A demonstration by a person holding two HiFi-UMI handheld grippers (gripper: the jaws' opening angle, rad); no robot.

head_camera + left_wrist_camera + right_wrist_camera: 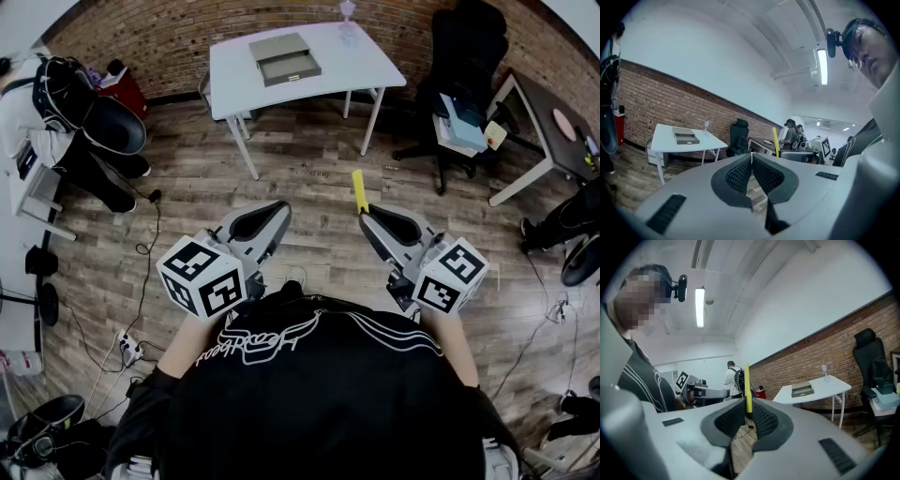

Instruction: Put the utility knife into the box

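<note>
The right gripper (367, 212) pinches the yellow utility knife (359, 191) between its pads. In the right gripper view the knife (747, 389) stands up from the jaw tips as a thin yellow strip, and in the head view it points away from the person. The left gripper (279, 208) has its jaws pressed together with nothing between them, which the left gripper view confirms (751, 158). It is held beside the right one, a little apart.

The grey box (285, 58) lies on the white counter (370, 67) at the far side of the room, well apart from both grippers, with bare wooden floor (309, 155) between. Its near part seems to show an open recess. An office chair (466, 70) stands to the right of the counter.

I judge that the knife is already picked up and the step in hand is carrying it to the box. The next move calls for walking to the counter, bringing the right gripper over the open part of the box, lowering the knife inside, and only then spreading the jaws. The left gripper may need to steady the box.
</note>
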